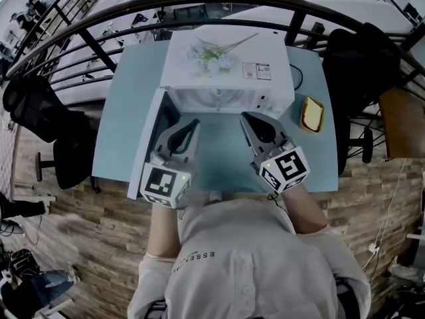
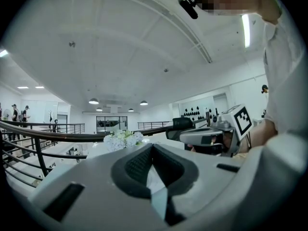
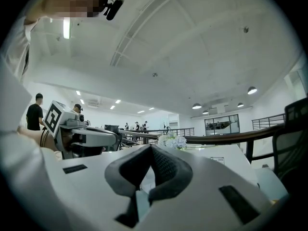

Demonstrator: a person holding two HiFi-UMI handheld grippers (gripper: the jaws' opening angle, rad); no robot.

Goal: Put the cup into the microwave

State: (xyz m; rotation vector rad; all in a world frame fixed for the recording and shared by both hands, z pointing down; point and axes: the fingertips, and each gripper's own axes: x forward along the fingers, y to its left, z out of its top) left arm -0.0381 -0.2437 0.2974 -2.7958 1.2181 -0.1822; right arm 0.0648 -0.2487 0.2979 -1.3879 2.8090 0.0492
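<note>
Counter point(image 1: 126, 111): pale blue, with a railing behind it.

Microwave point(image 1: 182, 75): white, at the back of the counter. Its door point(image 1: 151, 138) is swung wide to the left and the cavity point(image 1: 199, 102) is exposed and brightly lit.

Left tongs point(image 1: 194, 122) and right tongs point(image 1: 244, 116): both held level in front of the opening. The left is just beside the open door. In each gripper view the pads meet at the tip, left point(image 2: 151, 146) and right point(image 3: 152, 147), so both are fully closed with nothing between them.

Flowers point(image 1: 212, 55): lying on the microwave roof.

Yellow object point(image 1: 311, 113): on the counter to the right, well apart from the tongs.

Cup: not on the counter and not in either tongs. Judged to be inside the cavity, but glare there prevents confirmation.

Risks:
- If the cup sits near the front lip, the closing door could strike it and tip it.
- Closed tongs give only a narrow pushing point, so they may slip off the door edge.
- The left tongs is close enough to knock the door.
</note>
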